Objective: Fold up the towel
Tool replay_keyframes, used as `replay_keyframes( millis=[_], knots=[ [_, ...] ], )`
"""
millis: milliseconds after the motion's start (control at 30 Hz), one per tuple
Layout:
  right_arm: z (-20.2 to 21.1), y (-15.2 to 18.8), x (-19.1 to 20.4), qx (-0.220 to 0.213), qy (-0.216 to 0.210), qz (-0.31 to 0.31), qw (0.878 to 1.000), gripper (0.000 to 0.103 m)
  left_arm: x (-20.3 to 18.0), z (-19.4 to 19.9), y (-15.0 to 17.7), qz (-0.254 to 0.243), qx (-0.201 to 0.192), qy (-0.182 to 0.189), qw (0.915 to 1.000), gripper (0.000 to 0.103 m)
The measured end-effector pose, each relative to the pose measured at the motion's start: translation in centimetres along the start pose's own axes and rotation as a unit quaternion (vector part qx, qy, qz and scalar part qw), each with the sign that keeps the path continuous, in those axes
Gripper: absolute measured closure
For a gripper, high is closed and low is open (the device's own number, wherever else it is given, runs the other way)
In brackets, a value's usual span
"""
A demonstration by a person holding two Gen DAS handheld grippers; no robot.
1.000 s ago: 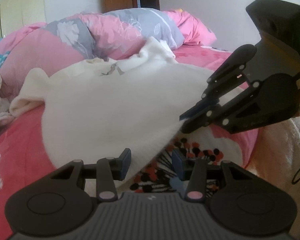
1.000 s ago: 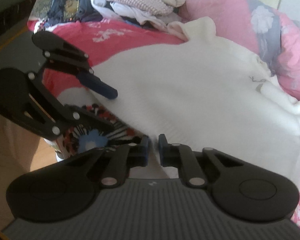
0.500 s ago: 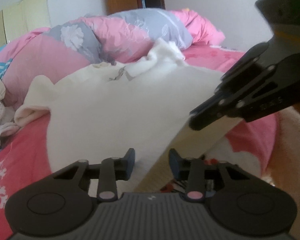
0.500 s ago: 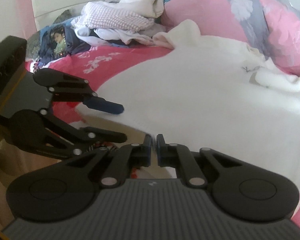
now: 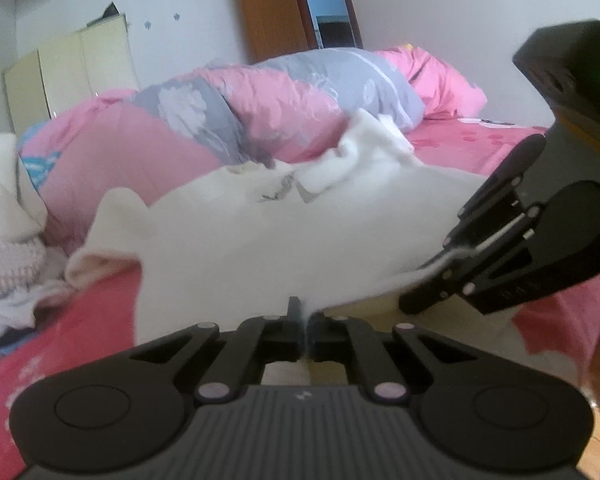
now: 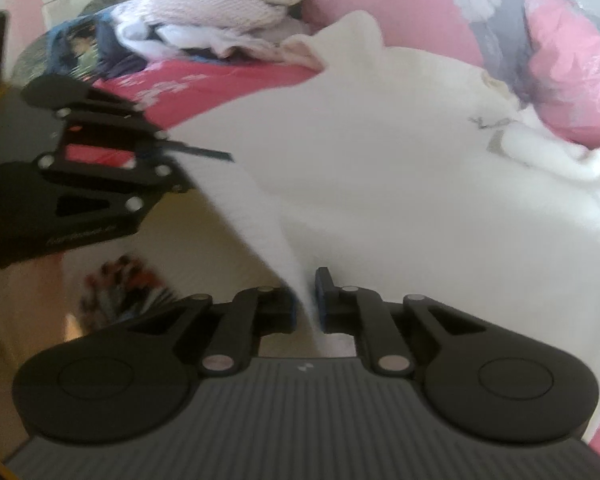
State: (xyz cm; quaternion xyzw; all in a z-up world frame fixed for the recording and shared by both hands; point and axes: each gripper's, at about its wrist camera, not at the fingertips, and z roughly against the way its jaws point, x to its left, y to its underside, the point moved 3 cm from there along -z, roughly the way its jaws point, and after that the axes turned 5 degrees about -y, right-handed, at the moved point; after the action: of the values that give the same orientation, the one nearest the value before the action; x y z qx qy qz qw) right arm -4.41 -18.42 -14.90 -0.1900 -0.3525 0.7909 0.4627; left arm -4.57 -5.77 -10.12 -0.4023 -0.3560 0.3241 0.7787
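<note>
bed (image 5: 32, 364): pink-red sheet with a flower print, takes up most of both views, and everything else is lying on it

duvet (image 5: 284, 92): big pink and grey roll bunched along the far side, right behind the towel

towel (image 5: 268, 248): white and fluffy, spread over the bed in front of both claws. Its near edge is lifted off the sheet. The far end is rumpled against the duvet, with a small tag showing there.

laundry pile (image 6: 220, 12): whitish knits heaped at the head end of the bed, well clear of the towel's middle

left claw (image 5: 304, 322): pressed together on the near edge of the towel; white cloth runs straight in between the tips

right claw (image 6: 307, 300): also pinched onto that near edge, with a fold of white cloth hanging between the tips. In the left wrist view it sits off to the right, cloth draped at its tips.

the bit that matters: both claws hold the same near edge, side by side and close together, and the rest of the towel stretches away from them toward the duvet. So my guess is the fold goes forward, near edge carried over to the far end. Neither hand looks closer to the far end from here, so they'd have to travel together or the edge will skew.

what could go wrong: that far end is already bunched up, so I reckon the fold lands lumpy unless it's flattened out.
</note>
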Motion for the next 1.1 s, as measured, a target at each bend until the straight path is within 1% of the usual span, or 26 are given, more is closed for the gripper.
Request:
replay_keyframes(
  millis=[100,200,267,333,400,500,533,600,667,700,733,833,900,1067,1100],
  knots=[
    [-0.6,-0.6,-0.4,-0.010,0.025,0.010,1.000,0.096,0.0,-0.3,-0.2,-0.008,-0.010,-0.008,0.9999,0.099],
    [-1.1,-0.9,-0.3,-0.025,0.066,0.037,0.997,0.096,-0.4,-0.6,0.2,-0.036,-0.018,-0.018,0.9990,0.099],
    [-1.3,-1.0,-0.1,-0.038,0.092,0.058,0.993,0.097,-0.8,-0.9,0.7,-0.054,-0.015,-0.017,0.9983,0.099],
    [-1.6,-0.9,0.0,-0.044,0.113,0.081,0.989,0.097,-1.1,-1.2,1.4,-0.063,-0.005,-0.009,0.9980,0.100],
    [-2.1,-0.5,0.3,-0.035,0.123,0.106,0.986,0.097,-1.4,-1.3,2.0,-0.071,0.003,0.001,0.9974,0.100],
    [-2.3,0.4,0.7,-0.015,0.124,0.136,0.983,0.097,-1.7,-1.0,2.7,-0.079,0.005,0.009,0.9968,0.100],
    [-2.0,0.6,0.8,-0.014,0.120,0.141,0.983,0.094,-1.8,-1.0,2.9,-0.080,0.004,0.010,0.9967,0.100],
    [-1.0,1.0,0.7,-0.008,0.100,0.139,0.985,0.093,-1.9,-0.8,3.1,-0.079,0.003,0.012,0.9968,0.100],
    [0.4,1.2,0.3,-0.008,0.070,0.123,0.990,0.083,-1.7,-0.7,3.2,-0.073,0.003,0.015,0.9972,0.099],
    [1.2,1.2,0.0,-0.007,0.052,0.111,0.992,0.075,-1.6,-0.6,3.1,-0.070,0.002,0.017,0.9974,0.099],
    [2.0,1.3,-0.2,-0.009,0.032,0.099,0.995,0.072,-1.5,-0.4,3.1,-0.068,0.001,0.017,0.9975,0.099],
    [4.5,1.6,-0.9,-0.023,-0.031,0.065,0.997,0.072,-1.4,0.0,3.0,-0.065,-0.002,0.019,0.9977,0.099],
    [5.6,1.4,-1.2,-0.043,-0.057,0.042,0.997,0.072,-1.4,0.4,3.0,-0.065,-0.004,0.024,0.9976,0.099],
    [4.1,0.2,-2.1,-0.062,-0.071,-0.038,0.995,0.072,-1.8,0.9,3.3,-0.074,0.003,0.034,0.9967,0.097],
    [3.7,-0.1,-2.2,-0.065,-0.073,-0.054,0.994,0.072,-1.9,1.0,3.4,-0.075,0.005,0.036,0.9965,0.095]
  ],
)
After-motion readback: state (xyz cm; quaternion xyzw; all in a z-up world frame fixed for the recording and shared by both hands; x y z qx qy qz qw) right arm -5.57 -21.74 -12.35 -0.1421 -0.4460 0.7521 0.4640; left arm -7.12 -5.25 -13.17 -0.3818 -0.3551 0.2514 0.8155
